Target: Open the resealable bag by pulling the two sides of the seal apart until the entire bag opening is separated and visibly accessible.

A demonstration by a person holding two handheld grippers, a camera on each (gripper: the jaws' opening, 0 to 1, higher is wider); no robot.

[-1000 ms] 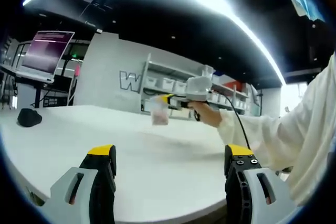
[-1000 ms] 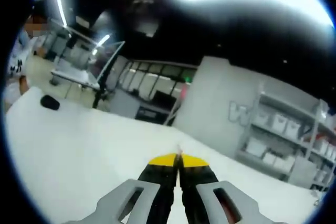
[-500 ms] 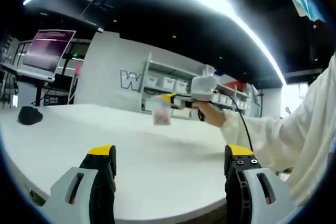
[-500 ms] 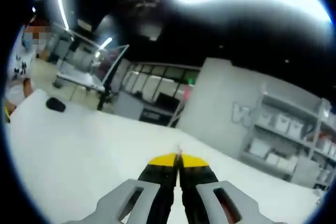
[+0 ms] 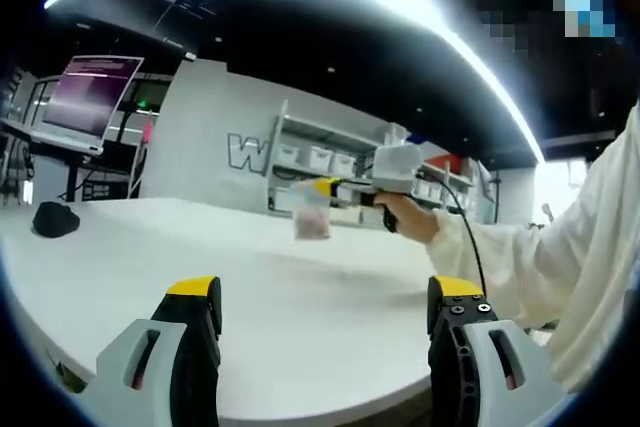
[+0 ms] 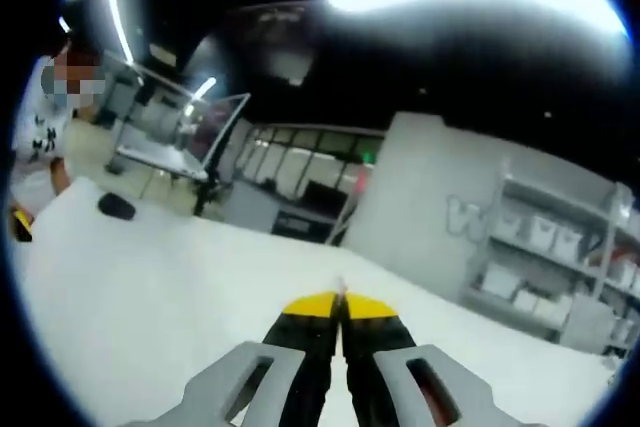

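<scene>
Where the left gripper view looks across the white desk, the left gripper stands wide apart, grasping nothing. Beyond, the right gripper holds a small, blurry, translucent bag above the far edge; a dark lump sits left.

Right gripper view: yellow-tipped jaws clench a thin sliver of bag, the rest hidden.

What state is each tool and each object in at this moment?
Left tool: open, holding nothing, above the white table.
Right tool: shut on the small clear resealable bag, which hangs above the table; seal state unclear.
Small dark object: resting on the table.
Laptop screen: lit.
</scene>
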